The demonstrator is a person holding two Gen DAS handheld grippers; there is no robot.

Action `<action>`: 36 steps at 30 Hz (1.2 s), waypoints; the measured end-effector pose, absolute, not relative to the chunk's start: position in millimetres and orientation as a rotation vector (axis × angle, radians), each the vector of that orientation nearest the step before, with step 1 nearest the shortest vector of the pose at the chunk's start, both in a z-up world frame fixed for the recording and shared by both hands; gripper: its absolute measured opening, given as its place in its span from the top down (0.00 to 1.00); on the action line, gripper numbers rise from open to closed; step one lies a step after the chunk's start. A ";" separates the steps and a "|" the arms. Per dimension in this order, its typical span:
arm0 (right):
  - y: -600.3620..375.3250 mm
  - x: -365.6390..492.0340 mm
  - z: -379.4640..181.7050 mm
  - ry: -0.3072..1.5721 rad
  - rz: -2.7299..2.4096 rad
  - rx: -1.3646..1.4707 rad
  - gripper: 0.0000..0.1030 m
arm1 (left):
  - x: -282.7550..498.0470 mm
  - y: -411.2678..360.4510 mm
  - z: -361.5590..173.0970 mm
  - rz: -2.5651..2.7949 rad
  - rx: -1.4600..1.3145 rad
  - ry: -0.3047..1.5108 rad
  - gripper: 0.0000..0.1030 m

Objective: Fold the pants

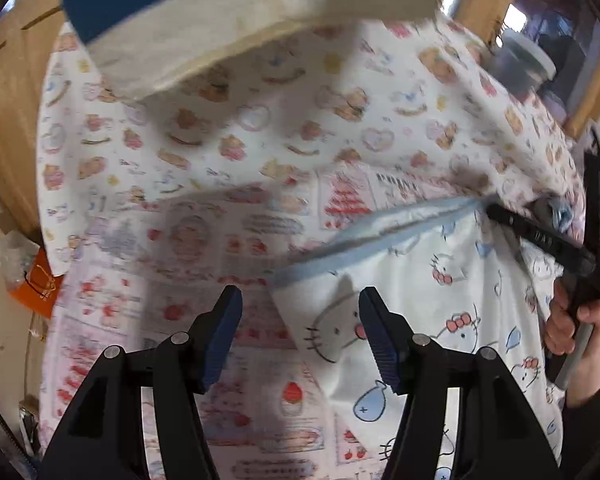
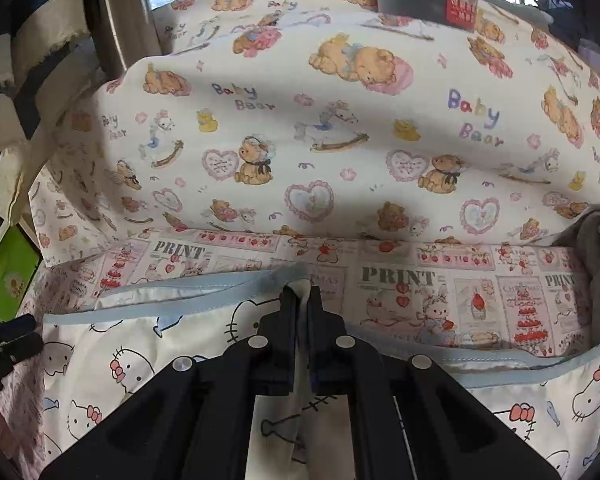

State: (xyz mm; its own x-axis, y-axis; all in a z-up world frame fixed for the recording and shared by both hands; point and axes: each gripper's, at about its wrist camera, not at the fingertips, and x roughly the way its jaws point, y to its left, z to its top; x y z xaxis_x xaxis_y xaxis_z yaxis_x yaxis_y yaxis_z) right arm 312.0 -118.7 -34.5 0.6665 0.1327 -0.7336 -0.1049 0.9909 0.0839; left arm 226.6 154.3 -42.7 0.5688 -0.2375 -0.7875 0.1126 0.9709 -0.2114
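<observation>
The pants [image 1: 440, 320] are white with cat faces, red bows and a light blue waistband [image 1: 380, 232]. They lie on a bed, low and right in the left wrist view. My left gripper [image 1: 300, 316] is open, its jaws wide apart just above the pants' left corner. My right gripper [image 2: 301, 300] is shut on a pinch of the pants [image 2: 140, 360] at the blue waistband [image 2: 204, 280]. It also shows in the left wrist view [image 1: 496, 210], held by a hand at the right edge.
The bed has a pink strawberry-print sheet [image 2: 480, 300] and a bear-print quilt [image 2: 340, 120] piled behind it. A cream and blue cushion [image 1: 240, 20] lies at the back. A green box [image 2: 8, 272] sits off the bed's left side. A wooden frame [image 1: 8, 120] runs along the left.
</observation>
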 end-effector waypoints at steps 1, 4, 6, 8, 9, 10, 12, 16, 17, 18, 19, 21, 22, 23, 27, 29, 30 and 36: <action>-117.1 311.6 -33.9 0.826 0.137 0.035 0.96 | 227.0 151.8 -44.8 -0.210 -0.133 0.951 0.46; -118.0 308.7 -31.2 0.807 0.146 0.036 0.96 | 228.6 145.7 -49.2 -0.220 -0.112 0.957 0.76; -117.8 305.4 -29.8 0.792 0.152 0.037 0.96 | 230.1 142.1 -50.8 -0.223 -0.099 0.953 0.93; -122.8 303.6 -27.2 0.788 0.157 0.049 0.96 | 228.8 139.9 -49.3 -0.217 -0.077 0.933 0.98; -122.8 302.3 -25.8 0.787 0.160 0.056 0.96 | 227.2 139.2 -46.8 -0.206 -0.060 0.914 0.98; -122.1 301.4 -24.9 0.784 0.161 0.059 0.96 | 225.4 139.3 -42.8 -0.193 -0.045 0.890 0.98; -120.1 296.7 -19.9 0.766 0.175 0.061 0.96 | 222.7 144.7 -31.7 -0.156 -0.037 0.833 0.98; -108.5 290.6 -12.5 0.717 0.212 0.068 0.96 | 220.4 164.2 -12.2 -0.026 -0.014 0.728 0.98; -104.6 289.0 -11.8 0.709 0.228 0.070 0.96 | 222.1 170.0 -11.7 -0.009 -0.019 0.731 0.98; -101.8 288.6 -12.3 0.706 0.236 0.066 0.96 | 224.5 176.2 -12.8 0.003 -0.031 0.741 0.98; -97.6 287.7 -13.0 0.706 0.239 0.054 0.96 | 227.4 182.3 -14.9 0.014 -0.046 0.755 0.98; -88.4 286.0 -14.9 0.707 0.242 0.020 0.96 | 230.8 189.1 -19.3 0.037 -0.053 0.772 0.98; -83.6 284.7 -15.8 0.710 0.246 0.002 0.96 | 233.3 190.4 -22.3 0.057 -0.038 0.783 0.98; -78.9 284.6 -17.1 0.713 0.250 -0.011 0.96 | 235.6 190.4 -25.9 0.078 -0.017 0.796 0.98; -62.9 288.4 -27.6 0.759 0.256 -0.069 0.96 | 240.6 186.0 -41.8 0.111 0.023 0.862 0.98; -61.1 292.8 -34.2 0.796 0.257 -0.080 0.96 | 240.7 182.6 -45.6 0.123 0.057 0.869 0.98; -61.5 294.0 -36.0 0.810 0.260 -0.075 0.96 | 239.7 180.9 -46.0 0.128 0.072 0.865 0.98; -67.2 296.0 -36.2 0.817 0.277 -0.046 0.96 | 238.8 180.5 -47.3 0.130 0.081 0.872 0.97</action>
State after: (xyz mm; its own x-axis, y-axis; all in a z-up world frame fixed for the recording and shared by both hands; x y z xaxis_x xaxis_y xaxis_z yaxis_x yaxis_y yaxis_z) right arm 296.0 -67.2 -36.2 0.6502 0.2262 -0.7253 -0.2612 0.9630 0.0662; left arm 238.8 180.5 -47.3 0.6362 0.1468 -0.7574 -0.0806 0.9890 0.1240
